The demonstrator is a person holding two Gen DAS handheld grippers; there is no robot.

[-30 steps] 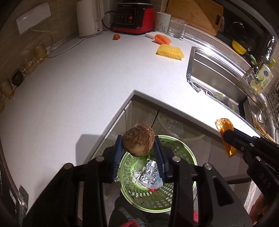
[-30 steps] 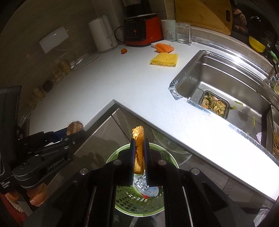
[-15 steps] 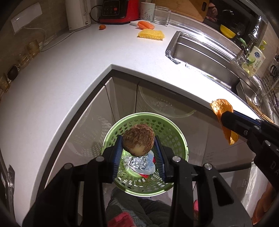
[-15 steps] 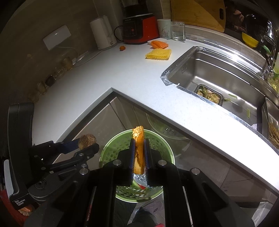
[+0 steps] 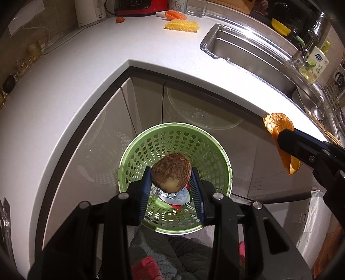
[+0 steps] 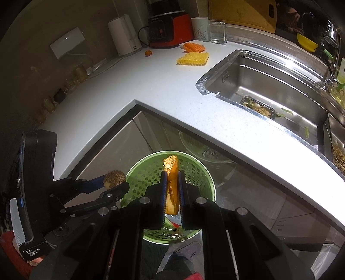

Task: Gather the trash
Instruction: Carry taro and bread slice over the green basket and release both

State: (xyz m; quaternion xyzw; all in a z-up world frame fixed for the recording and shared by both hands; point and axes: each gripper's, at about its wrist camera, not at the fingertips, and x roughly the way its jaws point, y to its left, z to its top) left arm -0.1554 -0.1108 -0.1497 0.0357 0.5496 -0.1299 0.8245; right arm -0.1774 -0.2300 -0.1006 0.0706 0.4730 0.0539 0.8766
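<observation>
My left gripper point(image 5: 171, 181) is shut on a round brown hairy taro-like root point(image 5: 170, 173) and holds it over the green perforated bin point(image 5: 179, 137) on the floor below the counter corner. Crumpled foil trash point(image 5: 172, 196) lies in the bin. My right gripper point(image 6: 172, 178) is shut on an orange peel point(image 6: 171, 170), held edge-on above the same bin point(image 6: 148, 172). In the left wrist view the right gripper point(image 5: 282, 137) with the peel point(image 5: 278, 125) is to the right of the bin. In the right wrist view the left gripper point(image 6: 116, 185) with the root point(image 6: 113, 178) is at the bin's left rim.
The white L-shaped counter point(image 5: 86, 64) carries a yellow sponge point(image 5: 182, 25), an orange scrubber point(image 5: 175, 15), a small orange scrap point(image 5: 120, 19), a kettle point(image 6: 124, 36), a red appliance point(image 6: 170, 30) and a glass point(image 6: 217, 31). A steel sink point(image 6: 269, 86) lies at right. Cabinet doors stand behind the bin.
Both grippers have drawn back from the counter and come over the bin, each keeping its hold. The bin now shows whole under the root and the peel.
</observation>
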